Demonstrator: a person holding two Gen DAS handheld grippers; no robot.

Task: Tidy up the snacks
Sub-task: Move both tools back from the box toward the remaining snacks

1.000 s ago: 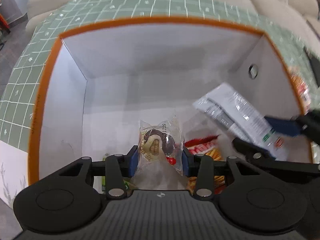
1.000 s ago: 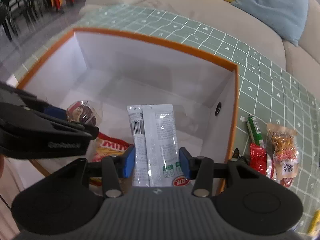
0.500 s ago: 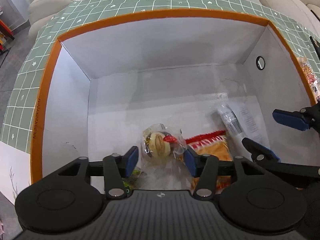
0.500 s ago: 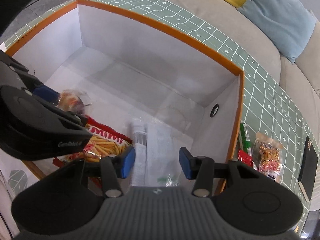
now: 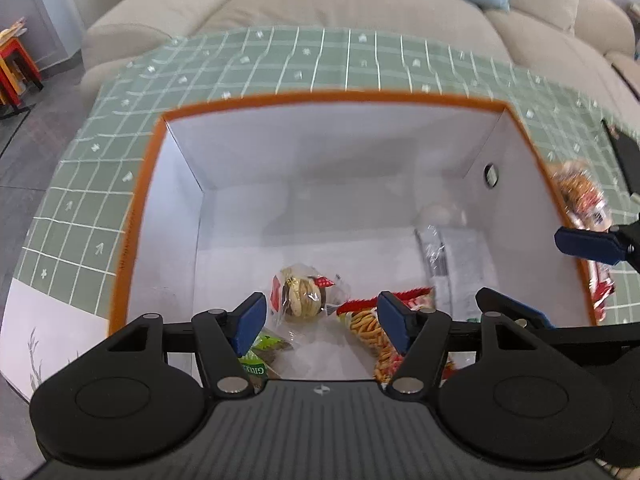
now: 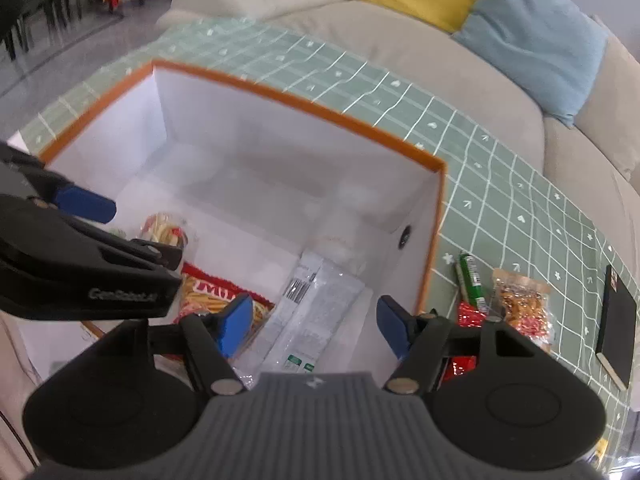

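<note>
**Both snacks dropped, both grippers empty**

One white box (image 6: pixel 434 216) with orange rim, standing on the green checked cloth (image 6: pixel 500 184). Four packets on its floor. Largest, a silver-white packet (image 6: pixel 316 312), flat at the right side, long axis running near to far, barcode end pointing far. Left of it a red chip bag (image 5: pixel 368 320), long axis also near to far. Left again a clear cookie pack (image 5: pixel 304 296), roughly round, lying on its side. Nearest left, a green packet (image 5: pixel 260 354), mostly hidden under a finger.

Left gripper (image 5: pixel 322 322) spread wide above the cookie pack, nothing between its blue pads. Right gripper (image 6: pixel 316 324) likewise wide open over the silver-white packet, not touching it.

A second ago each packet sat clamped upright in its gripper; now released and lying on the box floor, with both grippers raised higher.

Outside the box, on the cloth at right: one green stick pack (image 6: pixel 472 280), one clear nut bag (image 6: pixel 522 300), two red wrappers (image 6: pixel 470 314); count of the red ones uncertain.
</note>
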